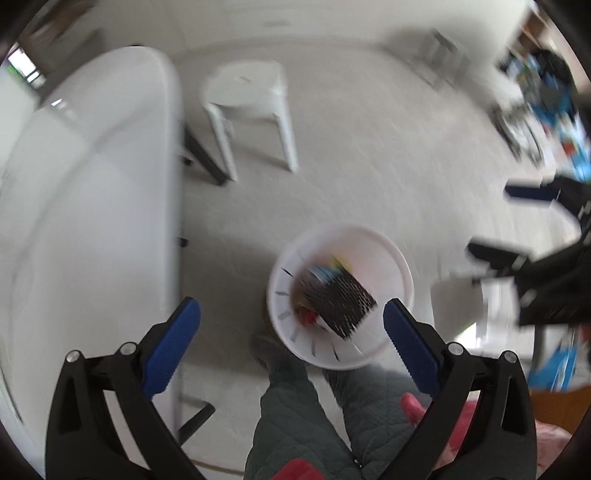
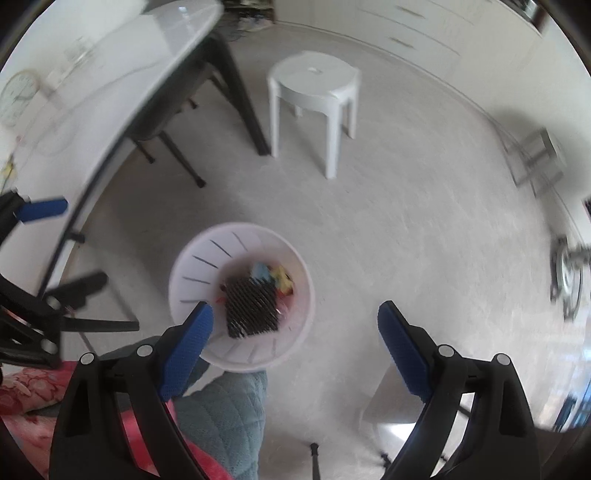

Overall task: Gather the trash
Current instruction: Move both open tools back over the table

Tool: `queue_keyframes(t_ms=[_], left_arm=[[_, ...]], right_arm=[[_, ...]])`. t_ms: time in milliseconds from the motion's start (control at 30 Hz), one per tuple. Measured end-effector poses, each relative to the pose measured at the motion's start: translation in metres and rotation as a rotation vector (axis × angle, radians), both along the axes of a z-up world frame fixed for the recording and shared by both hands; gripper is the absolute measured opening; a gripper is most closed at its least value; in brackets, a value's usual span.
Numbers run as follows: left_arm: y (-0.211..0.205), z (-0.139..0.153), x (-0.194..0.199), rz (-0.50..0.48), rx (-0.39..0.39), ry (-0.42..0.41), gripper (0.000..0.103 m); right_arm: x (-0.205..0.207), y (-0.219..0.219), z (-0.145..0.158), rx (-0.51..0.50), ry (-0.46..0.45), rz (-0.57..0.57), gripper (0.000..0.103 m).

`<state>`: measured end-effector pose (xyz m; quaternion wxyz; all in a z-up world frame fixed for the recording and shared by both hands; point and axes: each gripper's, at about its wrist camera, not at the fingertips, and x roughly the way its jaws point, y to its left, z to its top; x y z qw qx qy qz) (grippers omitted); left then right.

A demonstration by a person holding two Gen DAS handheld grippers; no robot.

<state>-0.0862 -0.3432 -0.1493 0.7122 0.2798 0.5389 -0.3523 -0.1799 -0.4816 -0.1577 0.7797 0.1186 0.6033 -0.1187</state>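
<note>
Both grippers, left [image 1: 291, 321] and right [image 2: 295, 325], hang spread and empty above the bin [image 1: 400, 266], where the striped wrapper [image 1: 341, 304] lies as collected trash.

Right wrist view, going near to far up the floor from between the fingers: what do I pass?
Quilted trouser leg → white bin holding the black ribbed piece and colourful scraps → bare floor → white stool → wall with drawer fronts.

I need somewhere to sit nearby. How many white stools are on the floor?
1: the white stool stands on the floor beyond the bin, beside the table. Others may be out of view.
</note>
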Motion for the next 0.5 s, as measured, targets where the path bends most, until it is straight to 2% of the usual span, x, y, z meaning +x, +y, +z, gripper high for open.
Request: queue_keyframes(t_ms=[100,233,367,500], left_arm=[[0.032,0.04,0.029,0.121,-0.063,-0.047,0.095],[0.095,0.101,0.063,0.321,-0.125,-0.184,0.095],[0.159,0.148,0.086,0.536,-0.134,-0.3,0.095],[0.221,0.191,0.099,0.733,-0.159,-0.4,0.095]], right_arm=[[0.046,0.034,0.02,0.003,-0.057,0.117,0.09],[0.104,0.082,0.055,0.002,-0.159,0.266,0.094],[0.16,0.136,0.102,0.004,-0.27,0.421,0.096],[0.197,0.178,0.157,0.006,-0.394,0.519,0.1]])
